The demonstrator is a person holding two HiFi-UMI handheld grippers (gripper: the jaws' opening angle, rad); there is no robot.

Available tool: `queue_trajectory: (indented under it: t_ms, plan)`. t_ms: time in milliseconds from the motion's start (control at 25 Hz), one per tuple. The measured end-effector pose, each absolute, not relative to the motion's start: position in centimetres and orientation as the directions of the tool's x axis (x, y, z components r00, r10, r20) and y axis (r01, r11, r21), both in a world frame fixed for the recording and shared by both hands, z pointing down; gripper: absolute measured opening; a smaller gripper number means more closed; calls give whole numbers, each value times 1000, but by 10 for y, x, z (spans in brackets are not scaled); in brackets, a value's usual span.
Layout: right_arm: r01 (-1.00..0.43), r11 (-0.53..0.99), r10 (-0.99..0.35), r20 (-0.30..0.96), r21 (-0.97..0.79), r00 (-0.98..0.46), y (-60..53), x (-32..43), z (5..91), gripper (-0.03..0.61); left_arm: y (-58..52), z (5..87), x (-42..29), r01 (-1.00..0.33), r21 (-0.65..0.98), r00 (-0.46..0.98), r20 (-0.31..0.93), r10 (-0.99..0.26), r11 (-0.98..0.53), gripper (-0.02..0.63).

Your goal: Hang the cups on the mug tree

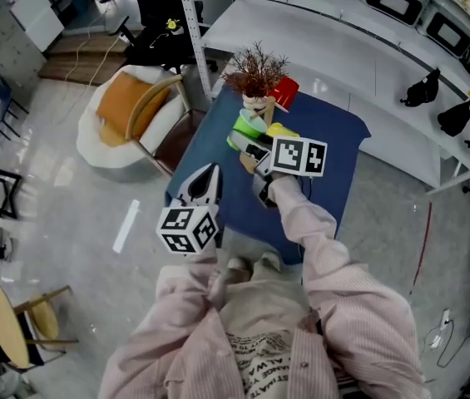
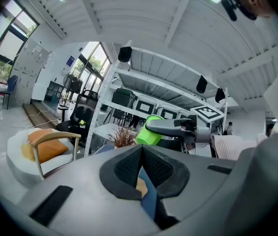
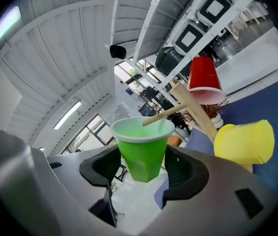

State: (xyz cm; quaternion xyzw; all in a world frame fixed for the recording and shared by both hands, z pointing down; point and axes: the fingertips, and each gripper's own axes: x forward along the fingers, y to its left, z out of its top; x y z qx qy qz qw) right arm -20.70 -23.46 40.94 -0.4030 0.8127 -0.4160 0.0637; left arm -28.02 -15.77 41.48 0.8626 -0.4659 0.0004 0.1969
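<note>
The green cup (image 3: 143,149) is clamped by its sides in the right hand-held gripper (image 3: 139,170), with a wooden peg (image 3: 161,114) of the mug tree (image 3: 198,113) apparently just entering its mouth. Best push along the peg's line until it seats, then release. It is glossy, faceted and pale-rimmed. A red cup (image 3: 203,80) and a yellow cup (image 3: 244,141) hang nearby over the blue surface (image 3: 271,102). The left hand-held gripper (image 2: 141,168) is closed and empty.

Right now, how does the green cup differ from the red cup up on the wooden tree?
The green cup is clamped in the right gripper; the red cup hangs free on the mug tree. The green cup's open mouth shows, with a peg tip just at its rim; the red cup sits turned over its own peg. Both are plain, tapered cups without handles.
</note>
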Motion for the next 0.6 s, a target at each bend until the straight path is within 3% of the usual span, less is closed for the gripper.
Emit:
queue_trajectory:
  t_ms: [600]
  plan:
    - [-429,259,-686,148,-865,-712,-250,-191,404,273,-164,408,-262,-835,321,518,189,-834,-446,-2]
